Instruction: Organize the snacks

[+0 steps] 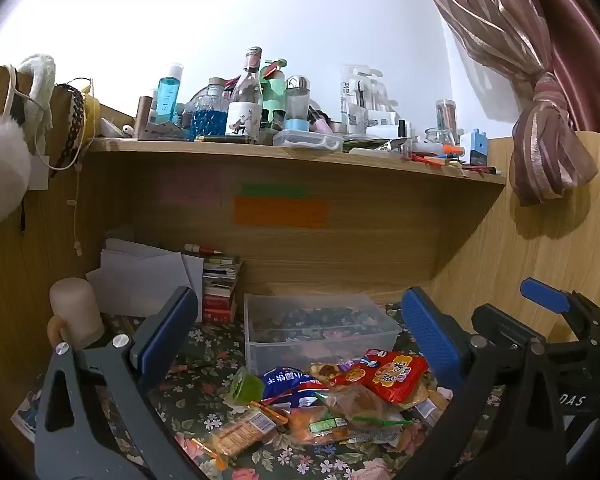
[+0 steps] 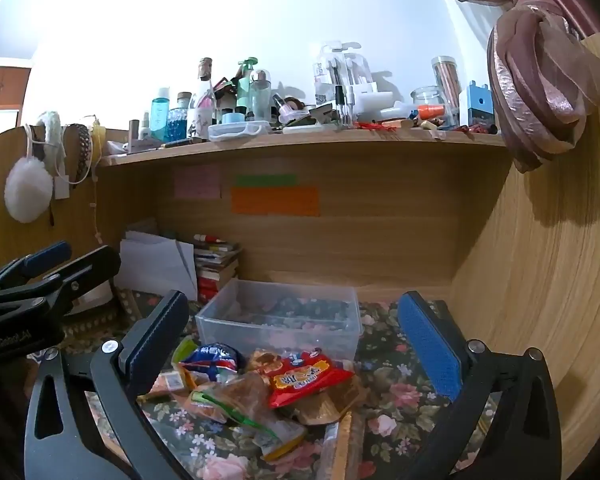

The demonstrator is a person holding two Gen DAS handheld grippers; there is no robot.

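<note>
- Both grippers are spread as wide as they go with nothing between the pads; my left gripper point(image 1: 300, 336) and right gripper point(image 2: 296, 340) hang side by side above the snack pile, neither touching a packet. I read that as the stance before a first pick
- The snack pile point(image 1: 332, 400) lies loose on the floral cloth point(image 2: 396, 400) of the desk, towards its near edge and roughly midway between the side panels
- The clear plastic bin point(image 1: 320, 328) stands just behind the pile, nearer the back panel, open-topped and apparently without snacks in it; I judge it is the place the packets are meant to go, which explains why it is set so close
- The pile looks jumbled: a red crisp-style bag point(image 2: 304, 376) rides on top, a blue-and-white wrapper point(image 2: 212, 356) sits to its left, a clear bag with an orange label point(image 1: 324, 424) is nearest me, and a small green tub point(image 1: 246, 386) rests at the left fringe
- Packets overlap, so the red bag on top seems the easiest first grab
</note>
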